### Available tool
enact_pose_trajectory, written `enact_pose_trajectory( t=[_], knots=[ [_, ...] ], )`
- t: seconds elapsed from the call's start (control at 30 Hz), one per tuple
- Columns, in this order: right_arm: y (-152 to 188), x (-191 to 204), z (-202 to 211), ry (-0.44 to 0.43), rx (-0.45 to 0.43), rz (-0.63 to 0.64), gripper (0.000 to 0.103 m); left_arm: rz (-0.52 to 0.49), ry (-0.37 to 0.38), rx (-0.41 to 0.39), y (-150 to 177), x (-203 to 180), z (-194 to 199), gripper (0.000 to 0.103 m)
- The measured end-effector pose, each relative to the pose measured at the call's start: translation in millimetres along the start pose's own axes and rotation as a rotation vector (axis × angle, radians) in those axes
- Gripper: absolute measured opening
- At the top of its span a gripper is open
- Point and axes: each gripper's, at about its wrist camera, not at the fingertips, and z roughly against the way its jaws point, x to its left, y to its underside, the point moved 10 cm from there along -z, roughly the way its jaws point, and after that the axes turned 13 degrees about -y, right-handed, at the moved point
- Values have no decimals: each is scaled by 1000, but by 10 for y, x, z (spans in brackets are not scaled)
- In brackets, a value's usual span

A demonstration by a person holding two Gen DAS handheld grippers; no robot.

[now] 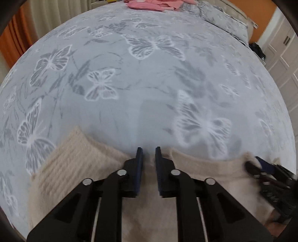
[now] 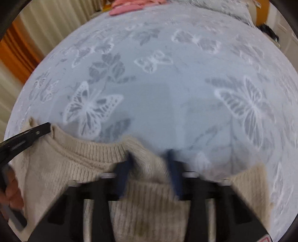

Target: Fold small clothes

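A small beige knitted sweater (image 1: 78, 163) lies on the grey butterfly-print bedspread (image 1: 149, 74), at the near edge in both views (image 2: 83, 167). My left gripper (image 1: 149, 150) sits over the sweater's top edge with a narrow gap between its jaws and cloth between them; the grip is unclear. My right gripper (image 2: 150, 158) is open, its blurred blue fingers (image 2: 173, 167) straddling a raised fold of the sweater by the ribbed collar. The right gripper also shows in the left wrist view (image 1: 260, 163) at the sweater's right corner, and the left gripper in the right wrist view (image 2: 37, 130).
A pile of pink clothes (image 1: 154, 4) lies at the far end of the bed, also in the right wrist view (image 2: 130, 6). A rumpled pillow (image 1: 223, 18) is at the far right. Curtains (image 1: 28, 28) stand to the left, white cupboards (image 1: 279, 55) to the right.
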Motion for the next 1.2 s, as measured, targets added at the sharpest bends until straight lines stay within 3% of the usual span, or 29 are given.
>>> enact_pose_trajectory(
  t=[0.07,0.1,0.23,0.33,0.43,0.5,0.6,0.7,0.73,0.77,0.8,0.87,0.93,1.03,1.07,1.1,1.13,1.17,1.2],
  knots=[
    [-83,-91,45,-4,-29,-33,2,52,-13,-5,-43,124,-103,0],
    [-120,-178,33,6,-44,-55,2,65,-3,-22,-71,144,-130,0],
    [-185,-307,-84,-26,-65,-110,0,-10,-73,-78,-87,102,-124,0],
    [-177,-300,117,-70,-102,-180,5,108,15,-74,-154,250,-32,1],
    [81,-149,690,-142,-202,-178,12,206,96,-116,-78,571,287,2],
    [359,-130,940,-122,-207,-154,33,199,103,-132,140,857,519,6],
    [1056,-285,1313,-44,-181,-179,48,222,83,-85,676,1350,738,29],
    [1788,-738,1674,63,-179,-335,71,325,38,-36,1237,1903,901,49],
    [1976,-878,1740,66,-183,-395,73,370,36,-21,1406,2034,945,56],
    [2141,-973,1765,53,-183,-448,75,417,49,2,1577,2134,978,59],
    [2405,-1107,1748,2,-162,-556,75,487,78,49,1794,2229,972,62],
    [2612,-1144,1647,-118,-138,-667,75,604,160,119,2066,2233,950,67],
    [2666,-1111,1557,-249,-151,-746,75,691,235,161,2166,2142,938,68],
    [2542,-1053,1403,-345,-169,-802,81,733,304,190,2094,1871,897,74],
    [2465,-1028,1343,-381,-180,-820,80,730,300,193,2053,1767,873,74],
    [2404,-1008,1330,-394,-195,-817,56,724,301,188,2010,1706,868,72],
    [2321,-974,1326,-400,-212,-801,33,715,303,171,1945,1640,868,52],
    [2283,-953,1351,-388,-212,-790,25,710,270,168,1912,1653,860,38],
    [2208,-929,1454,-370,-247,-766,23,712,250,171,1856,1670,859,27]
  ],
)
